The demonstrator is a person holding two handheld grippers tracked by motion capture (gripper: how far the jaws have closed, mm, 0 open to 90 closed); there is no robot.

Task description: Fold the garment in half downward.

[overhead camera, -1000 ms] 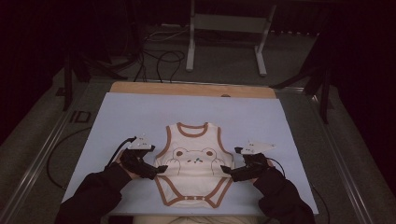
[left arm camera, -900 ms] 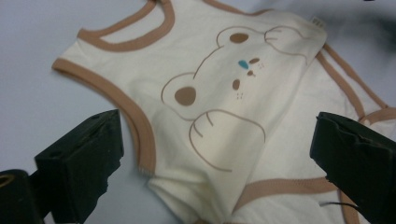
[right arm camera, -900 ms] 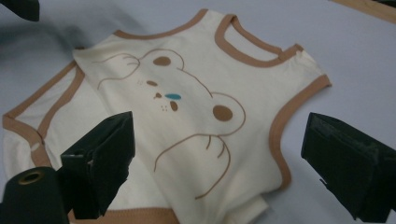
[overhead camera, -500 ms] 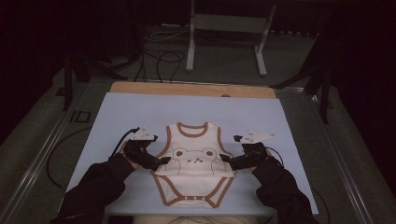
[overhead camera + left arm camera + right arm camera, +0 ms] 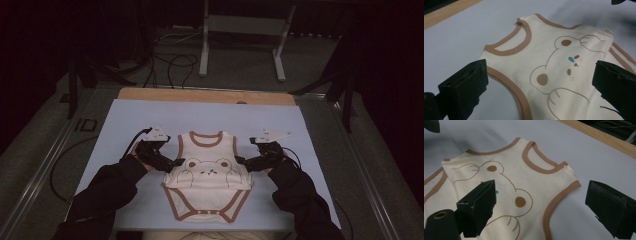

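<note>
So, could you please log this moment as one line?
left gripper: open, at bodysuit left armhole | right gripper: open, at right armhole | bodysuit: flat, face-up on mat

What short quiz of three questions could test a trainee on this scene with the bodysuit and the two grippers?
1. True or false: the bodysuit lies flat with its bear print facing up.
2. Are the jaws of the left gripper open or shut?
3. The right gripper is at which part of the bodysuit? A) neck B) side near the armhole C) snaps at the bottom

Key: 1 true; 2 open, on either side of the armhole trim; 3 B.
</note>
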